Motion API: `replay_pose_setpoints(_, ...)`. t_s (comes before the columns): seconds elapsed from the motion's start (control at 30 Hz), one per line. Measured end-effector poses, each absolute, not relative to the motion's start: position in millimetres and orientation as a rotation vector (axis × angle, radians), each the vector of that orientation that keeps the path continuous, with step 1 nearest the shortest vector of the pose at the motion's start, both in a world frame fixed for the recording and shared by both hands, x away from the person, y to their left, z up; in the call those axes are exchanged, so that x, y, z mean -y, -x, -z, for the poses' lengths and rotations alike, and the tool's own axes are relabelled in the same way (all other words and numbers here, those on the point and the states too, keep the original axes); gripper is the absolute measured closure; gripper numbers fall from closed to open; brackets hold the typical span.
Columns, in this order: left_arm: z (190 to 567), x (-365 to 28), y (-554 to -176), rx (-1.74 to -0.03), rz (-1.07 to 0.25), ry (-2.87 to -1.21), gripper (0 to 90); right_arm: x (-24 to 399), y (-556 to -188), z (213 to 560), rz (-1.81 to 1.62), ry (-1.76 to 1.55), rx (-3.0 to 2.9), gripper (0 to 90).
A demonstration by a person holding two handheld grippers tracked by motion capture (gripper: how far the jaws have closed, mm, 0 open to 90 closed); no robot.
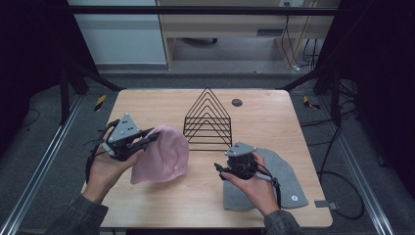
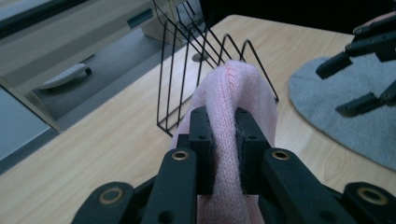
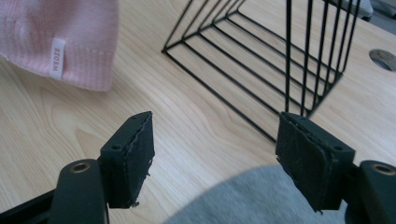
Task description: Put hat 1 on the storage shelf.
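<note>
A pink knitted beanie [image 1: 164, 155] hangs lifted over the left half of the table, pinched at its crown by my left gripper [image 1: 152, 137]. In the left gripper view the two jaws squeeze a fold of the pink beanie [image 2: 229, 107]. A grey beanie [image 1: 279, 182] lies flat at the front right. My right gripper [image 1: 220, 170] hovers over the grey beanie's left edge, jaws wide apart with nothing between them; its pads [image 3: 130, 156] frame bare wood and the grey beanie's rim [image 3: 252, 198]. The pink beanie's cuff [image 3: 70, 42] with a white label shows at upper left there.
A black wire rack [image 1: 208, 121] of triangular dividers stands mid-table, between the two hats. A round cable hole [image 1: 237, 102] sits behind it. The wooden table [image 1: 161, 200] has bare wood at the front left. Floor, cables and a cabinet lie beyond the far edge.
</note>
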State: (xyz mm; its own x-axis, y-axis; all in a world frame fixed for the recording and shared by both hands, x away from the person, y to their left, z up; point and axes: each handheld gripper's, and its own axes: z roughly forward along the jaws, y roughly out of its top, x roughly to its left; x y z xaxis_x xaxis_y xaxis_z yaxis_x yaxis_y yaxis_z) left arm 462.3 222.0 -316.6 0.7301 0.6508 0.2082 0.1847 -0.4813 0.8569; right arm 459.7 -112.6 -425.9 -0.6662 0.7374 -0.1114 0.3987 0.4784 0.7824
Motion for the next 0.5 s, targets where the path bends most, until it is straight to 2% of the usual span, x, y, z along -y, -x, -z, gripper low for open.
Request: replay_pose_setpoints(0.5, 266, -216, -472, -0.59, -0.653, -1.955, 79.5, 64, -471, 398, -1.132, -0.808, -2.364, 32.6)
